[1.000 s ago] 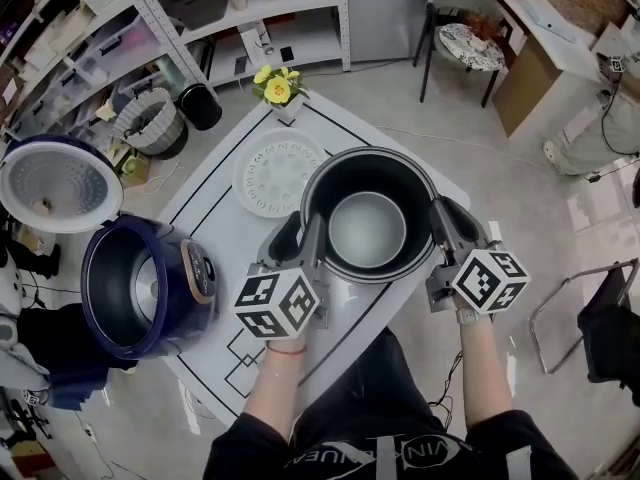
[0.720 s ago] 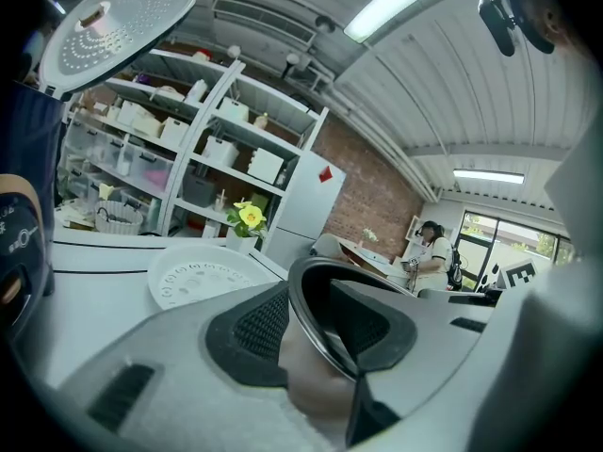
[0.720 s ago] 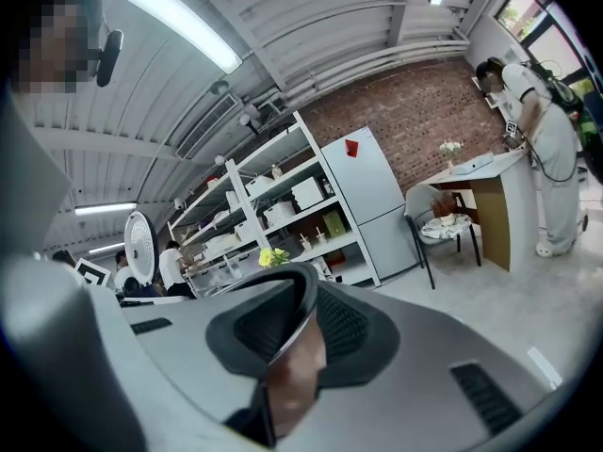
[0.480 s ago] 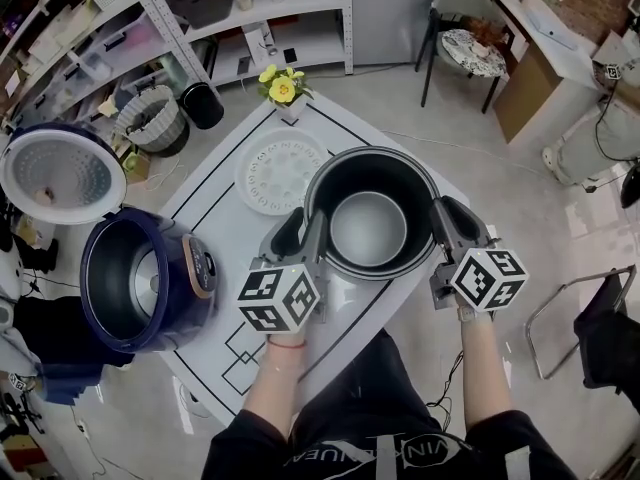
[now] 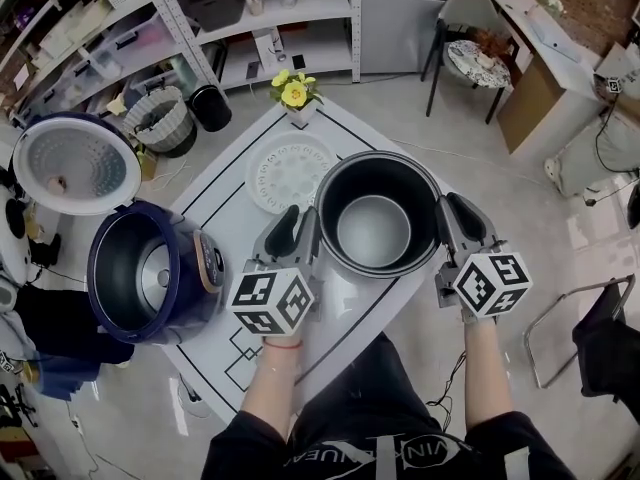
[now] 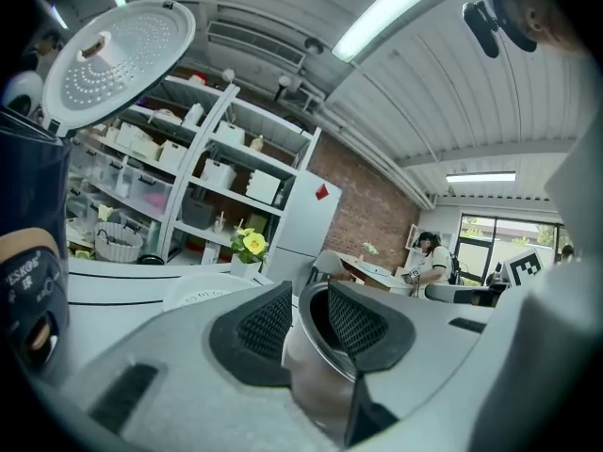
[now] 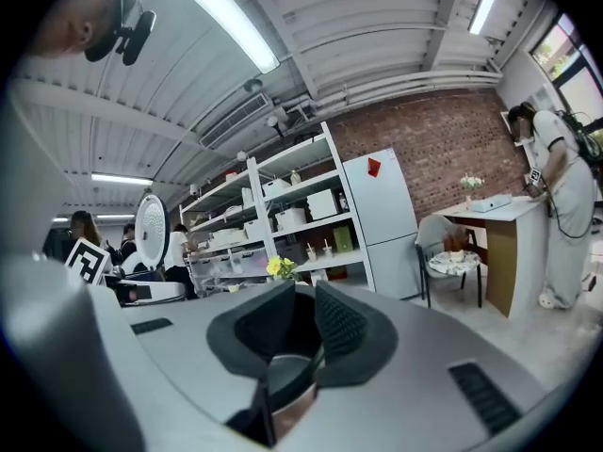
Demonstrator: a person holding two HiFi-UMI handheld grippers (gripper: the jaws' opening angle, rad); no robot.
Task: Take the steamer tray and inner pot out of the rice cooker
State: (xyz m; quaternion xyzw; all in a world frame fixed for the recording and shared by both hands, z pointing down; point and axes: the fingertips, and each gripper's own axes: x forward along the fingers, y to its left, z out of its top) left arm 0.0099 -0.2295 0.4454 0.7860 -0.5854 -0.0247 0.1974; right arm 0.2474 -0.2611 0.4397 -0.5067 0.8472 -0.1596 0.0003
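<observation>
The dark metal inner pot is held between my two grippers above the white table. My left gripper has the pot's left rim between its pads, jaws closing on it. At the opposite side, my right gripper clamps the right rim, its jaws also closing. The white perforated steamer tray lies flat on the table just behind and left of the pot. The navy rice cooker stands at the table's left edge, lid raised, cavity without a pot.
A small vase of yellow flowers stands at the table's far corner. Shelving with boxes and a basket lines the back left. A chair and a desk stand at the back right.
Both grippers and the pot between them have risen a little and drawn slightly away from me. The steamer tray and cooker stay put.
</observation>
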